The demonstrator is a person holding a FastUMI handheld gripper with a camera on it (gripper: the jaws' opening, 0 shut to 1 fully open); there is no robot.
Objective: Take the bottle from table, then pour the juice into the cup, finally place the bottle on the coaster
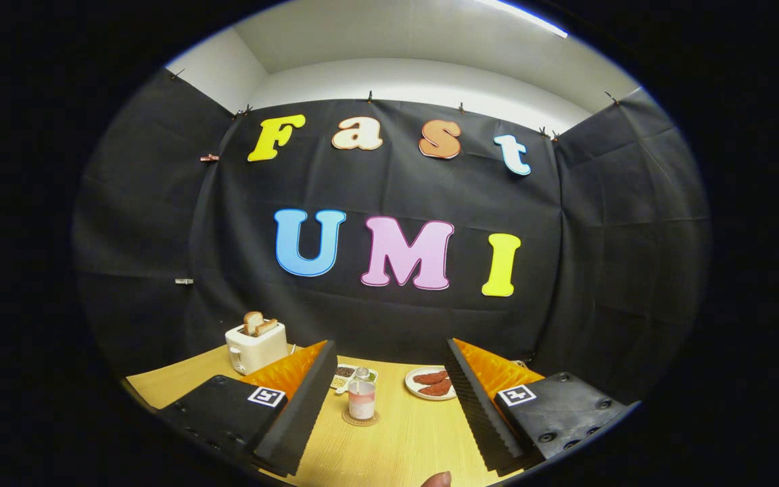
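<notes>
Bottle (362, 398) stands on the coaster (360, 419), beyond the gripper (389, 412), whose fingers are spread apart and empty. Retreating carelessly could, I judge, tip it toward the plate (432, 393) beside the coaster.

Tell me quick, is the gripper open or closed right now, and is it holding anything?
Gripper: open, holding nothing; fingers spread wide, with the bottle standing on the coaster just ahead between them, untouched.

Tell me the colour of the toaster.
The toaster is cream-white, clearest in the gripper view, beyond the open gripper.
</notes>
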